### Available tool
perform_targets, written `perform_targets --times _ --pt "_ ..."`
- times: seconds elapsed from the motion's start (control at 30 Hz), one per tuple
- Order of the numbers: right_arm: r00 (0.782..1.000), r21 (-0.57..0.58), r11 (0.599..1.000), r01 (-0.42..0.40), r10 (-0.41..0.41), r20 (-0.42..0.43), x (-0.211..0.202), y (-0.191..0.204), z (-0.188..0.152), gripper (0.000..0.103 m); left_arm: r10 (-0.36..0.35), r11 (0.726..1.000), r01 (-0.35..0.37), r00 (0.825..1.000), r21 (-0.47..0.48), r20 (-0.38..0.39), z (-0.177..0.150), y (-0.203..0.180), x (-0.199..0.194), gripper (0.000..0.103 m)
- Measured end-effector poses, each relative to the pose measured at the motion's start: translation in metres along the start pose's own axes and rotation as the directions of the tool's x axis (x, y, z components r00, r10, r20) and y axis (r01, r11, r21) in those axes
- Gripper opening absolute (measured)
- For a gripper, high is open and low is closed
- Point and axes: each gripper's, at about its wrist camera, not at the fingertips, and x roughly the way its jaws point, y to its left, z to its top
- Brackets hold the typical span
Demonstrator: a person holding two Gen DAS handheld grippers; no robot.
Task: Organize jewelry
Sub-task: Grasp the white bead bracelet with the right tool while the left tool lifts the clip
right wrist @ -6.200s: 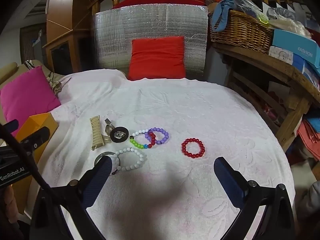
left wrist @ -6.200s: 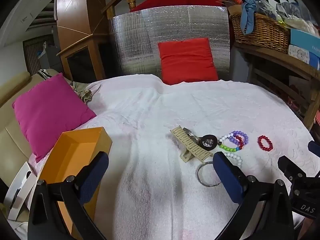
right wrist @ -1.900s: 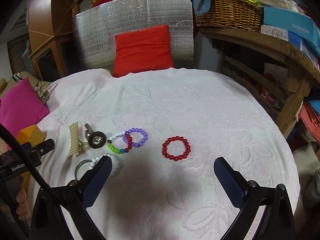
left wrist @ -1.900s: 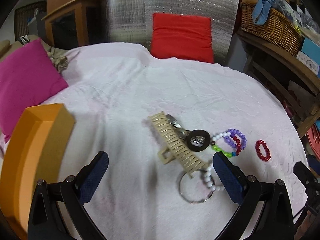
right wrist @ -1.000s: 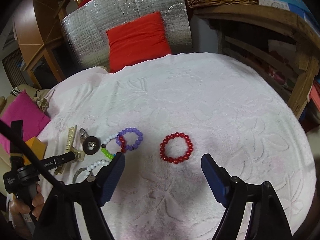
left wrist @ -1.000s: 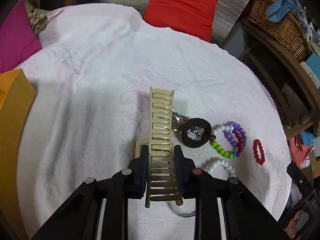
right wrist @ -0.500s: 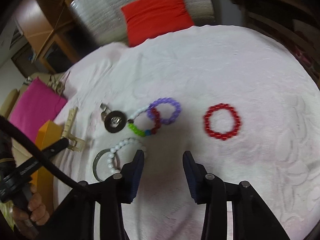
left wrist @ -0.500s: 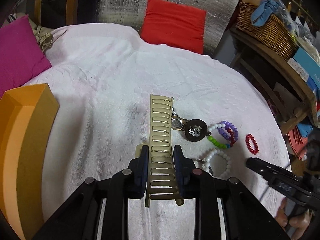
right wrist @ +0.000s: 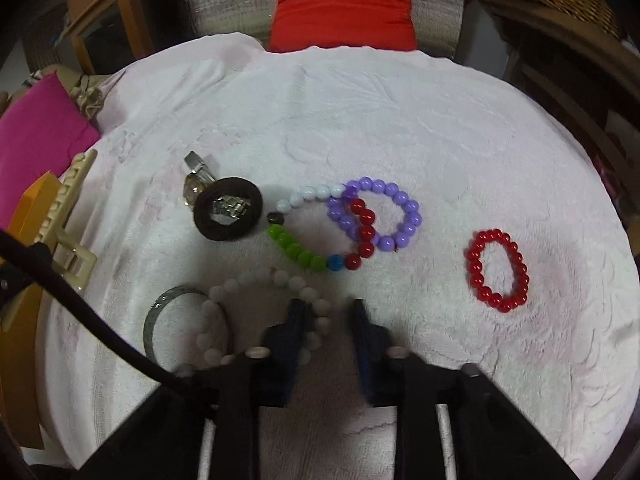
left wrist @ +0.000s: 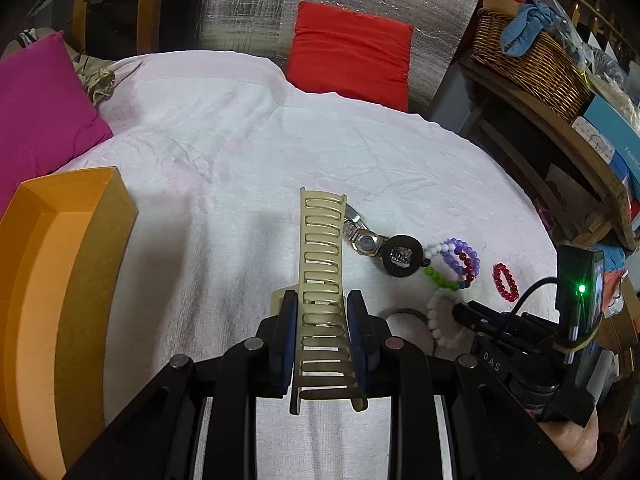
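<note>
Left gripper [left wrist: 322, 330]: clamped on the cream hair claw [left wrist: 322, 280], pads on both its sides, the claw sticking out ahead above the white cloth [left wrist: 240, 160].
Right gripper [right wrist: 326, 326]: jaws closing, low over the cloth; the white bead bracelet [right wrist: 260, 284] touches the left pad, though I cannot tell if any bead is pinched.
Beside the white beads: a metal bangle [right wrist: 160, 320], overlapped by them.
Further out: a dark hair tie [right wrist: 227, 214] lying on a watch [right wrist: 196, 182], then multicolour beads [right wrist: 312, 236] interlinked with a purple bracelet [right wrist: 384, 212].
Off alone: red bracelet [right wrist: 498, 270].
Far left: orange box [left wrist: 60, 280].
</note>
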Motion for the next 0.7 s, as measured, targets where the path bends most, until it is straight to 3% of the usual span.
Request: perform_targets --times 0.13,0.7 --pt "1.0 -0.014 1.0 0.011 -0.01 0.017 -0.001 0.003 -0.002 0.01 0.006 1.0 -0.006 1.0 0.0 0.006 0.0 0.002 -0.004 0.026" --pt "0.979 0.04 0.992 -0.116 0.107 0.173 -0.064 -0.023 -0.008 0.01 0.086 0.995 -0.089 0.995 0.047 0.058 -0.006 -0.007 -0.019 0.026"
